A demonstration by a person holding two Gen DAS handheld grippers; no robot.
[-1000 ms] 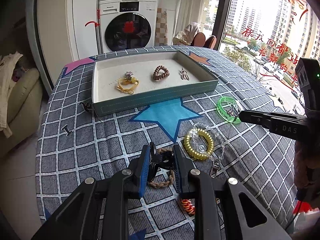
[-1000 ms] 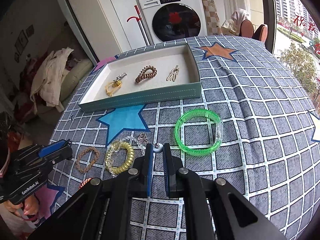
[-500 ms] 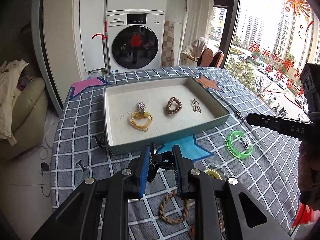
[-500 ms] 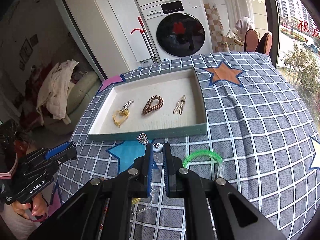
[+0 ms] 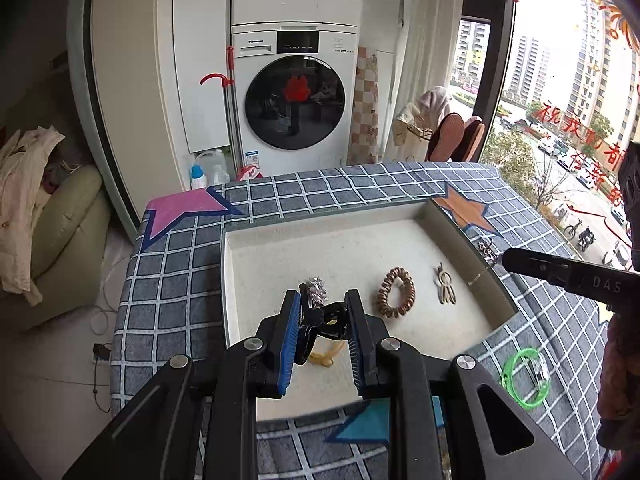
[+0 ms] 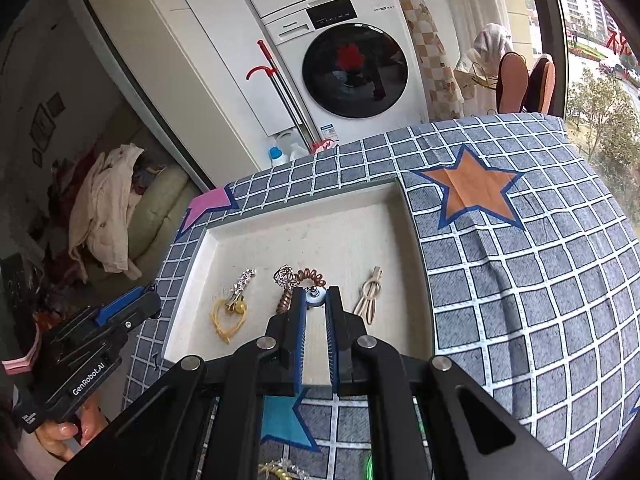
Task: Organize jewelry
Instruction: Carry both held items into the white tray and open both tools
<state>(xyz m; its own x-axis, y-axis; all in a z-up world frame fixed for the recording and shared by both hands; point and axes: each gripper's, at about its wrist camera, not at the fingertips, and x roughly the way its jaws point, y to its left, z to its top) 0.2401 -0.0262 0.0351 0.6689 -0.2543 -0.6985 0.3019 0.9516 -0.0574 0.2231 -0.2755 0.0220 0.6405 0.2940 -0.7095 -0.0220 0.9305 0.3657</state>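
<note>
Both tools carrying jewelry over the tray [image 5: 240,280]

The left tool [image 5: 323,318] is gripping a black clip [image 5: 330,318]; the right tool [image 6: 316,300], nearly closed, is pinching a silver chain [image 6: 284,276].

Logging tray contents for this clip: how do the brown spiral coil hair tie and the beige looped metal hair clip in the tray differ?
The brown spiral coil hair tie is a closed ring of coils; the beige looped metal hair clip is a narrow, elongated piece of smooth loops. The hair tie is darker and looks wider; the clip is pale and slim. The hair tie lies nearer the tray's middle, the clip nearer its right wall. Both rest flat on the white tray floor, ungripped.
</note>
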